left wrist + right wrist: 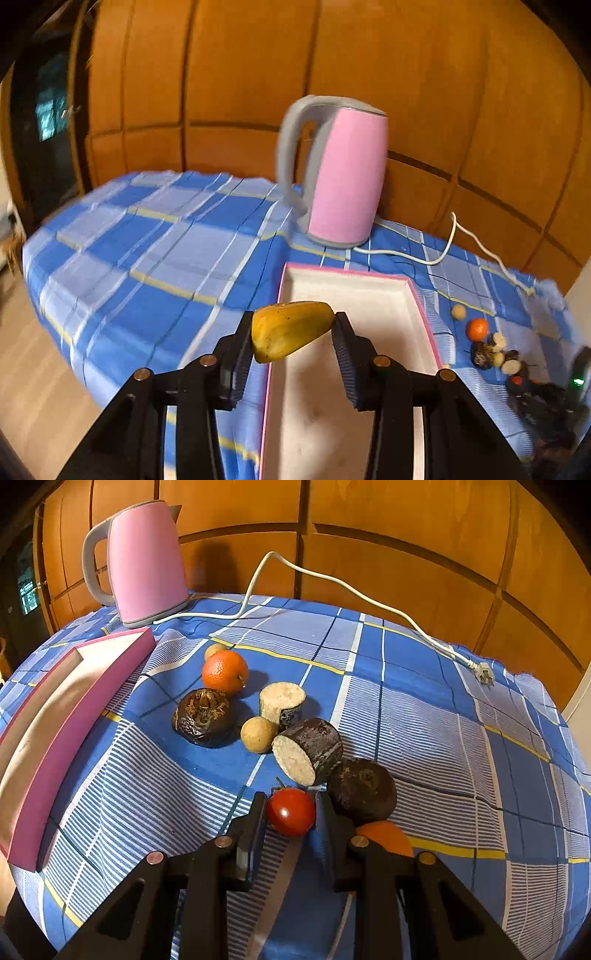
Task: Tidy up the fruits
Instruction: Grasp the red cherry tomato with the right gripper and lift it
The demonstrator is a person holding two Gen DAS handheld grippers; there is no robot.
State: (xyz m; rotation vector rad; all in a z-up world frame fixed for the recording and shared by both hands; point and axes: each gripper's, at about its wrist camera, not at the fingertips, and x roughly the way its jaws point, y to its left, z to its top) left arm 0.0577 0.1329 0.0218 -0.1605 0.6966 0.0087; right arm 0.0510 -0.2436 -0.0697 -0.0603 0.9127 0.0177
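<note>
left gripper (293, 334): we see it clenched on yellow fruit (290, 330), above pink box (354, 295)
right gripper (291, 812): clenched on red tomato (291, 811), orange (224, 672) at 11 o'clock

Left tool (293, 334) clamps yellow fruit piece (290, 330) over near-left edge of pink-rimmed white box (424, 306). Pink kettle (343, 173) upright beyond box, white cord (447, 240) trailing right. Orange (477, 328) and small fruits (496, 354) clustered right of box on blue checked counter cloth (147, 251).
</note>
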